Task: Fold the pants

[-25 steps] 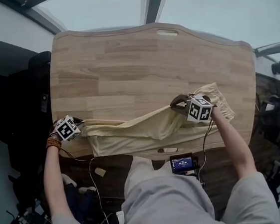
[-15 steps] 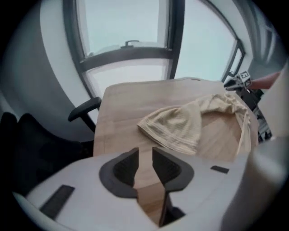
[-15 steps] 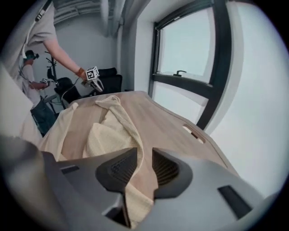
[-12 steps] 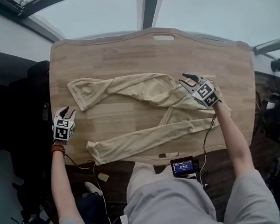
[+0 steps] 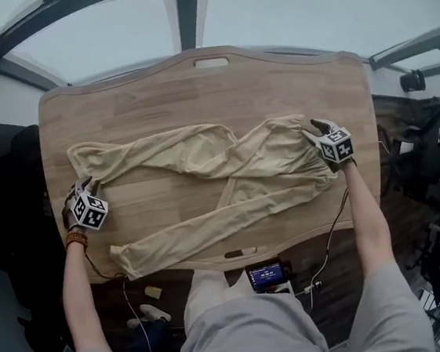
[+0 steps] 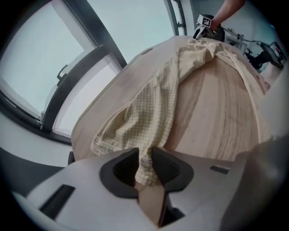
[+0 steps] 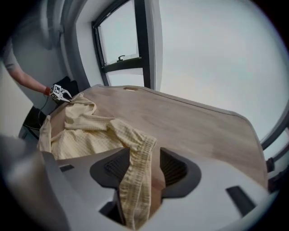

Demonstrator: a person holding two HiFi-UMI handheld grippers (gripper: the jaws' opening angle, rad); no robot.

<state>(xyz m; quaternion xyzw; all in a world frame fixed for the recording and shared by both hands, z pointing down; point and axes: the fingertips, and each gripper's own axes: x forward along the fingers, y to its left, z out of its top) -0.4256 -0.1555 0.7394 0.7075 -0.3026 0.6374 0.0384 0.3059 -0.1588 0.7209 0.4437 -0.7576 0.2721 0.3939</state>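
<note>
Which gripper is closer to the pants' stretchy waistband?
Right. The right gripper, jaws just opened, straddles the waistband. The left gripper, jaws also just opened, straddles a leg cuff at the pants' other end.

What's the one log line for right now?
pants: spread on table; left gripper: jaws just opened, cuff between; right gripper: jaws just opened, waistband between

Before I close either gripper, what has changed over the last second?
The pale yellow checked pants, bunched at the near edge, now lie spread across the wooden table. Both grippers let go; their jaws have just been opening. The left gripper now straddles a leg cuff, the right gripper the waistband. Table unmoved.
</note>
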